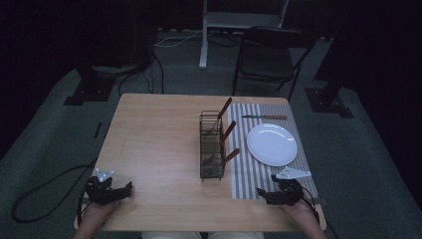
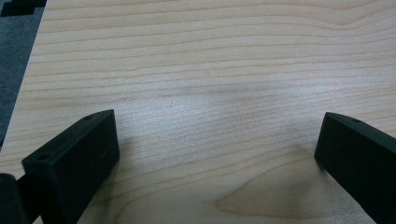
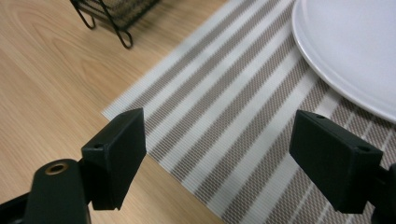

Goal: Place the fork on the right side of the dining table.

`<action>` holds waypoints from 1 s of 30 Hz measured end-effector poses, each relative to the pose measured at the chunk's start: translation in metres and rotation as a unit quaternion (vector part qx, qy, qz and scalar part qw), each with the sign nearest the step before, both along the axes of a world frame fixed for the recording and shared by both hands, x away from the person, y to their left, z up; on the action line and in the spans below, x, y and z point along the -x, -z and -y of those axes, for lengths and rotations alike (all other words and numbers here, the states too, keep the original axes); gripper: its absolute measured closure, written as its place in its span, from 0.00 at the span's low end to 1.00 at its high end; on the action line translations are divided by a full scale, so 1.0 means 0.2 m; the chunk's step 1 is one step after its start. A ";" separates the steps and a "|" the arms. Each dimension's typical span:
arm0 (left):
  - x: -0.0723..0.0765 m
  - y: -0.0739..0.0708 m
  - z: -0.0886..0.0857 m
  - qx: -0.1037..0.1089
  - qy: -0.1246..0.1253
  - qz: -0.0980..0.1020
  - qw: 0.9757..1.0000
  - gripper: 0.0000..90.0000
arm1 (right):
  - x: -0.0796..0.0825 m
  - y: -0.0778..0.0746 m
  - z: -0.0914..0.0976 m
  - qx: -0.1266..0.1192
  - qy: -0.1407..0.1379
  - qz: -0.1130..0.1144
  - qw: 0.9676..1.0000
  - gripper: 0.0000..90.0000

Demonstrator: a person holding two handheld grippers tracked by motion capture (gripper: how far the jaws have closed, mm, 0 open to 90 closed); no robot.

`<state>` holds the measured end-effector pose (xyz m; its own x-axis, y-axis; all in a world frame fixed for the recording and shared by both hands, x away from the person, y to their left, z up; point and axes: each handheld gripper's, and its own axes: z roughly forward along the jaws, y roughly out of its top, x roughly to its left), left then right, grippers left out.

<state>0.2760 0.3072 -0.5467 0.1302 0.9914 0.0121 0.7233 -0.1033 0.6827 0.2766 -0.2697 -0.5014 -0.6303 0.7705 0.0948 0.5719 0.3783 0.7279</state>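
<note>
A black wire cutlery caddy (image 1: 211,149) stands mid-table with three wooden-handled utensils leaning out of it. To its right lies a striped placemat (image 1: 249,174) with a white plate (image 1: 272,144) on it and a knife (image 1: 263,117) along its far edge. My left gripper (image 1: 124,189) rests at the table's front left, jaws open over bare wood (image 2: 218,128). My right gripper (image 1: 263,194) hovers over the placemat's near corner (image 3: 233,116), open and empty (image 3: 218,126). The plate's rim (image 3: 355,46) and the caddy's feet (image 3: 112,14) lie beyond it.
The wooden table (image 1: 159,144) has broad bare room left of the caddy. Behind it on the grey carpet stand a black folding chair (image 1: 268,57) and a white stand (image 1: 204,35). A cable (image 1: 40,194) loops on the floor at the left.
</note>
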 end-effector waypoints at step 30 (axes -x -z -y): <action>0.00 0.00 0.00 0.000 0.000 0.000 1.000 0.00 | -0.11 -0.26 -0.25 -0.031 -0.061 0.047 0.997 0.31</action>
